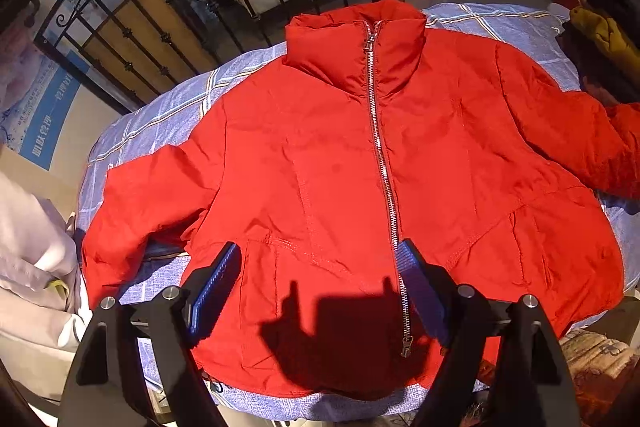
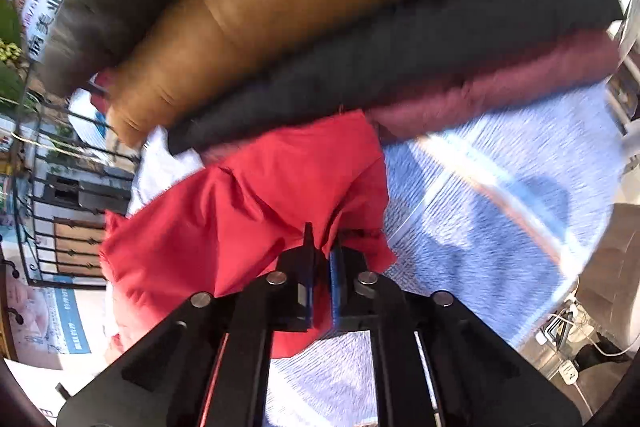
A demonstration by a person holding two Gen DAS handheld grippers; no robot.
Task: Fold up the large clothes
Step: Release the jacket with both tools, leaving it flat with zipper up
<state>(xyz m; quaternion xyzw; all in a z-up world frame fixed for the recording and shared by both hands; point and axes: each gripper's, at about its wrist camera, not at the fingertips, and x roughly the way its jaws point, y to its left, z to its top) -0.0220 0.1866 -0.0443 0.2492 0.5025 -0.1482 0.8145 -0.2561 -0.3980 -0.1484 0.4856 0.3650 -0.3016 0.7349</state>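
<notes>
Jacket (image 1: 360, 163) spread flat, zipped, front up, across the bed (image 1: 168, 115), collar toward far edge, ready for folding. Left gripper (image 1: 320, 291) spread wide above hem, holding nothing. Right gripper (image 2: 322, 259) pinching sleeve cuff (image 2: 280, 187) beside stacked clothes (image 2: 360, 39), probably to fold it inward.

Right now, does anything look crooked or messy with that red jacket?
Mostly neat: the jacket lies flat and zipped. Only its far sleeve is bunched, pinched in the right tongs beside stacked clothes.
</notes>
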